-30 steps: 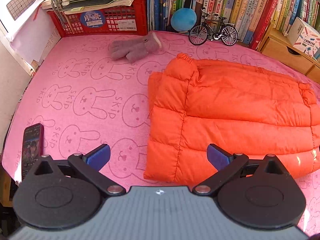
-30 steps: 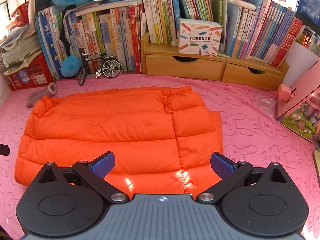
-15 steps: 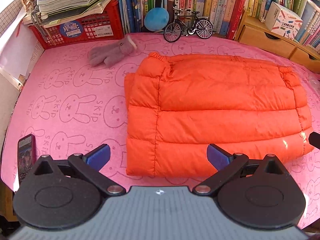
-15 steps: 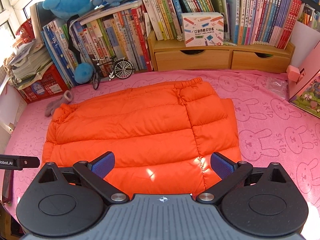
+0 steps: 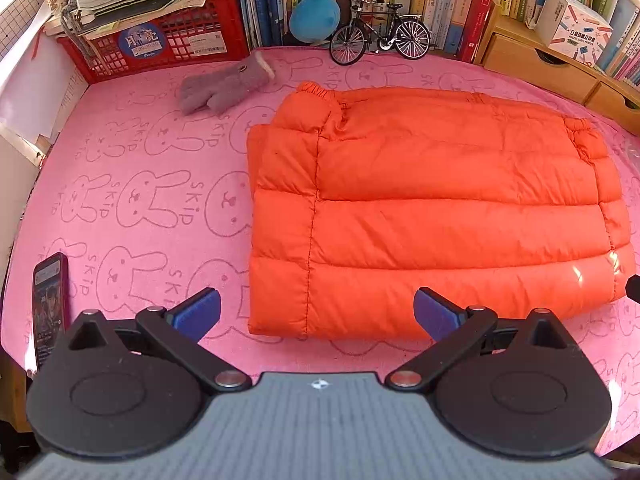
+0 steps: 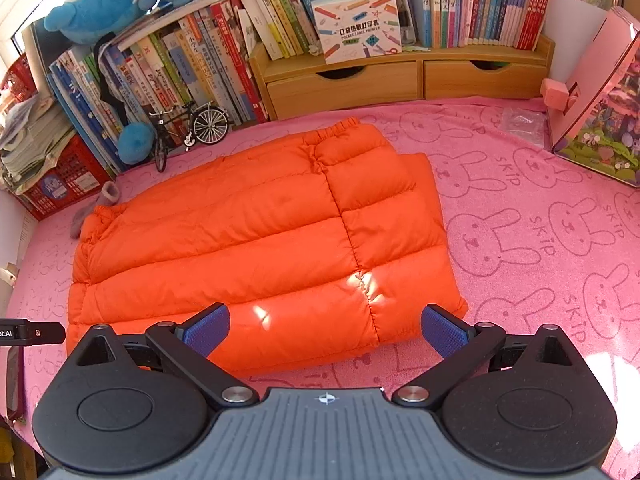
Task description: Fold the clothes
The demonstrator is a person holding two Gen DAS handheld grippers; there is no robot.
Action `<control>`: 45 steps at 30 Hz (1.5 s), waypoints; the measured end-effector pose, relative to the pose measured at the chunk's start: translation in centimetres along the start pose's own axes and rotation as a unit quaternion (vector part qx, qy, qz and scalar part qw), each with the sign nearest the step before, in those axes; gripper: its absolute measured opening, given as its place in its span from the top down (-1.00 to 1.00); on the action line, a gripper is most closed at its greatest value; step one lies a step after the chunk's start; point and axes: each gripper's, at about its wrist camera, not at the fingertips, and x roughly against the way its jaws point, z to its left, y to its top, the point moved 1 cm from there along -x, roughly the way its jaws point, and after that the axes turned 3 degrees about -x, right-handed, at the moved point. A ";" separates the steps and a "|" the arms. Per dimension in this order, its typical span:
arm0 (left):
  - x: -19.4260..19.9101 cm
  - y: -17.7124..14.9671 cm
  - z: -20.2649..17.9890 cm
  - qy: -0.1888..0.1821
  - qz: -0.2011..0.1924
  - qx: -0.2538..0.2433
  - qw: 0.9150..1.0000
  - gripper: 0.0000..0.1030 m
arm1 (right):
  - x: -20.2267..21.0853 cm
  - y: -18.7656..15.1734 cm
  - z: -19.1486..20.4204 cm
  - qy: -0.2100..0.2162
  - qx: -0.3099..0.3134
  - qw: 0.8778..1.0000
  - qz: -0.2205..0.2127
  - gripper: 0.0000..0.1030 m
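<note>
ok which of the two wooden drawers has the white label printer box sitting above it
The left wooden drawer: the white label printer box stands on the shelf directly over it, while the right wooden drawer has only books above.

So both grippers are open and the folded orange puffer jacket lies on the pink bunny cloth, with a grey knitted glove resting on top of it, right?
Not quite. The grey knitted glove lies on the pink bunny cloth beside the folded orange puffer jacket, apart from it, as the left wrist view shows. Both the left gripper and the right gripper are open.
</note>
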 end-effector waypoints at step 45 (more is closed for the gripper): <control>-7.7 4.6 -14.4 -0.007 0.021 -0.189 0.982 -1.00 | -10.0 -0.9 -12.4 0.182 -0.239 0.951 0.073 -1.00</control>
